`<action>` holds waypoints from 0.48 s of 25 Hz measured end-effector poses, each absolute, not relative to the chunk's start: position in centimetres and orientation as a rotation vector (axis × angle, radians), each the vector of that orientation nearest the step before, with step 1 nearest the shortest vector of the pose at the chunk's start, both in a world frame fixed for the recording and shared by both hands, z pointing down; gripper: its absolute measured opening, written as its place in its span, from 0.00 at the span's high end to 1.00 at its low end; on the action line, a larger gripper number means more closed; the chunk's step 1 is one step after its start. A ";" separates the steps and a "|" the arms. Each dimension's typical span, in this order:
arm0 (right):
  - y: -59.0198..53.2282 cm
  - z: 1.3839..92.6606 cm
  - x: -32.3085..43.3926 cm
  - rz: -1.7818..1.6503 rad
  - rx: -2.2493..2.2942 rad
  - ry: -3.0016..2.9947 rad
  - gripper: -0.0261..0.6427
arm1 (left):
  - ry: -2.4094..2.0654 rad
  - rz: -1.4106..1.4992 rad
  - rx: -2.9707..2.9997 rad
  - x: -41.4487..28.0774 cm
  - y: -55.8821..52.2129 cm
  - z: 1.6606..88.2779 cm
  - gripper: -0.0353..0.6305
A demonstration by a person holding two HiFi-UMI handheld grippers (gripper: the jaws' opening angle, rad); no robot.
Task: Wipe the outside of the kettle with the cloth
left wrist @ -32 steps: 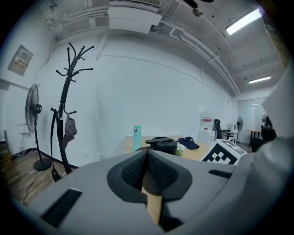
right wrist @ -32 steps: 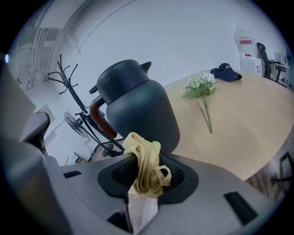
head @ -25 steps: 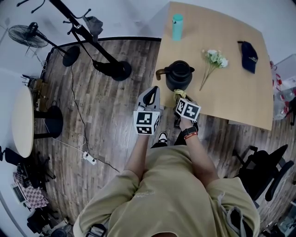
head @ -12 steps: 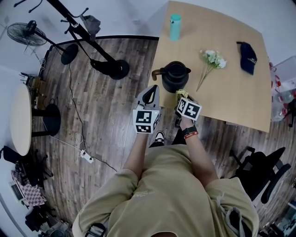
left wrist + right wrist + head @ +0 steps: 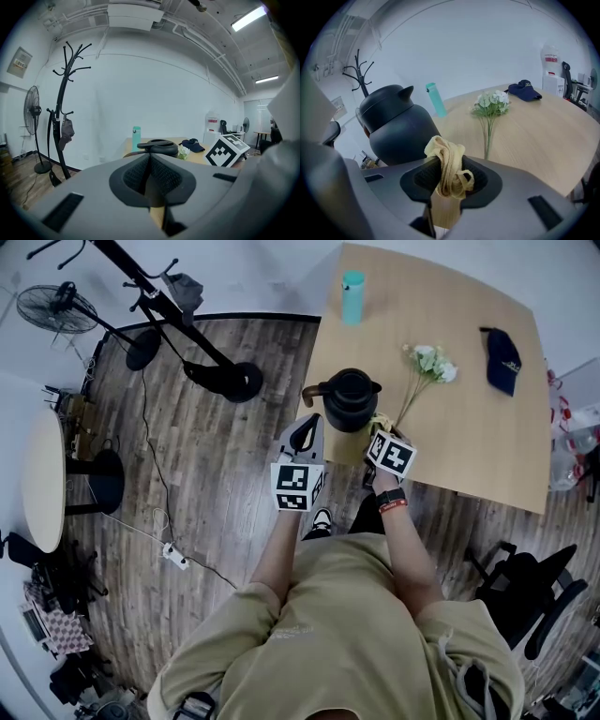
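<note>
Your right tool is clenched on the yellow cloth, which bunches above the jaws just beside the dark kettle. The kettle stands upright near the front edge of the wooden surface, handle toward your left. Your left tool is clenched on nothing, over the floor left of the kettle. Flowers lie right of the kettle.

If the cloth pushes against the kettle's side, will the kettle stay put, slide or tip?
Likely stays upright: the kettle looks squat and wide-based. It could slide on the smooth table, whose edge is close. The cloth bunched in the right gripper looks limp, so it should give first.
</note>
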State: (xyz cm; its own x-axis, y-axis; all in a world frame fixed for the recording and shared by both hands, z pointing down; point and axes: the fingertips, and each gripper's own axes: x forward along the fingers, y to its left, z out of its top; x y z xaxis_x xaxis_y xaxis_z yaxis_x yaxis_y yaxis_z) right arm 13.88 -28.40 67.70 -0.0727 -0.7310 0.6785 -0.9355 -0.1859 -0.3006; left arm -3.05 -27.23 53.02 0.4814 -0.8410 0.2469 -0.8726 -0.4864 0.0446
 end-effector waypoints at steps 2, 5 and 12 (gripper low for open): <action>-28.7 67.9 14.1 1.108 1.931 -1.811 0.76 | -1.495 0.292 2.559 -2.8 -27.3 52.9 0.91; -29.2 68.2 14.5 1.098 1.923 -1.814 0.76 | -1.500 0.292 2.555 -2.7 -27.3 52.8 0.91; -29.5 68.3 15.0 1.082 1.907 -1.835 0.76 | -1.503 0.296 2.548 -3.1 -26.8 53.0 0.91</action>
